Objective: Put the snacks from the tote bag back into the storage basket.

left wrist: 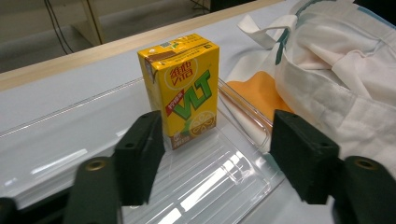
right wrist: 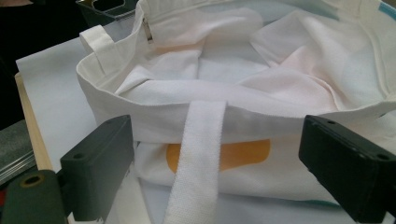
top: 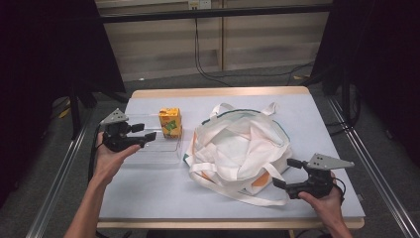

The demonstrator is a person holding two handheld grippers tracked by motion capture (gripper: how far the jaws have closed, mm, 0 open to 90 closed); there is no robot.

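Note:
A yellow drink carton (top: 170, 123) (left wrist: 181, 88) stands upright at the right end of a clear plastic tray (top: 161, 151) (left wrist: 210, 186). My left gripper (top: 144, 132) (left wrist: 217, 135) is open just left of the carton, and nothing sits between its jaws. A crumpled white tote bag (top: 237, 146) (left wrist: 336, 60) (right wrist: 233, 70) with orange print lies right of the tray. At the bag's near right corner my right gripper (top: 286, 173) (right wrist: 217, 140) is open. The bag's rim and a strap (right wrist: 198, 158) lie in front of its jaws, ungripped.
The pale blue table top (top: 148, 193) has a wooden edge along its far side. Bag straps (top: 237, 196) loop toward the table's near edge. Dark curtains hang on both sides, and cables run across the floor behind the table.

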